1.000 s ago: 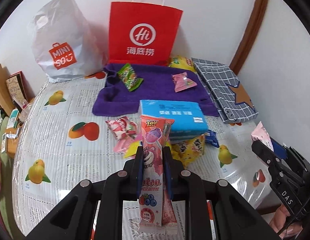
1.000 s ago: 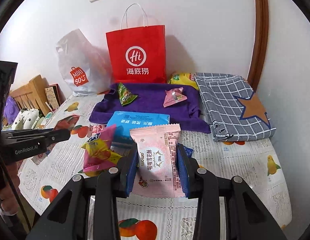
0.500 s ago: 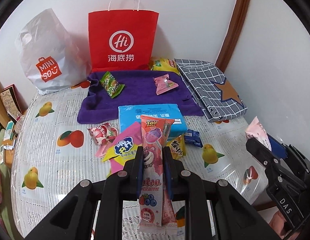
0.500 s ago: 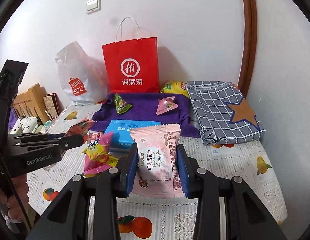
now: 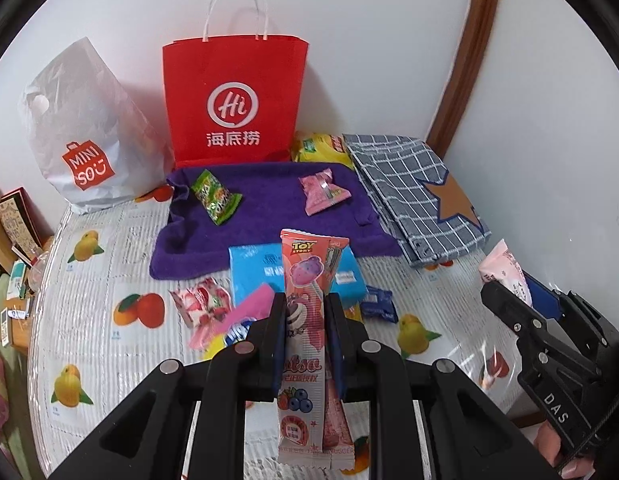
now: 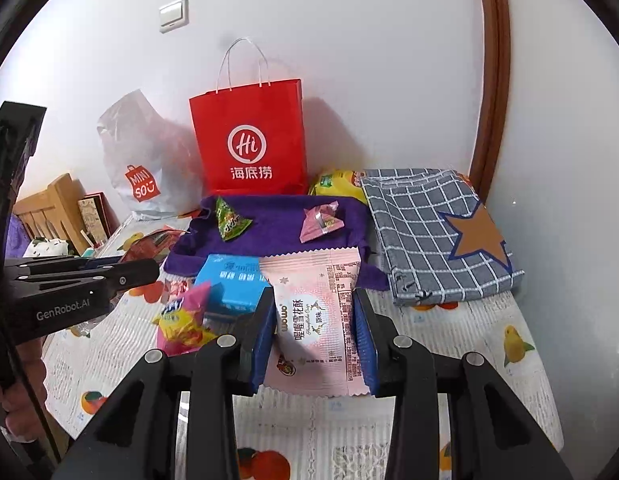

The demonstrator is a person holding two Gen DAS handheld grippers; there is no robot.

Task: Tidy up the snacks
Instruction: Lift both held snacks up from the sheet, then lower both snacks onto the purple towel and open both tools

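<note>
We carry one snack in each hand above the fruit-print table [image 5: 89, 280]: our left gripper [image 5: 305, 312] is clamped on the tall Toy Story stick pack [image 5: 305, 320], and our right gripper [image 6: 314, 316] pinches the flat pink wowo packet [image 6: 315, 312] by its edges. To do this well, we judge it best to keep both grips firm, bring each pack over the purple towel [image 5: 269, 216], where the green candy [image 5: 215, 198] and pink candy [image 5: 321, 192] already lie, and set them down apart. The stick pack hides part of the blue box [image 5: 253, 272], and what sits inside the red bag [image 5: 235, 100] we cannot see.
</note>
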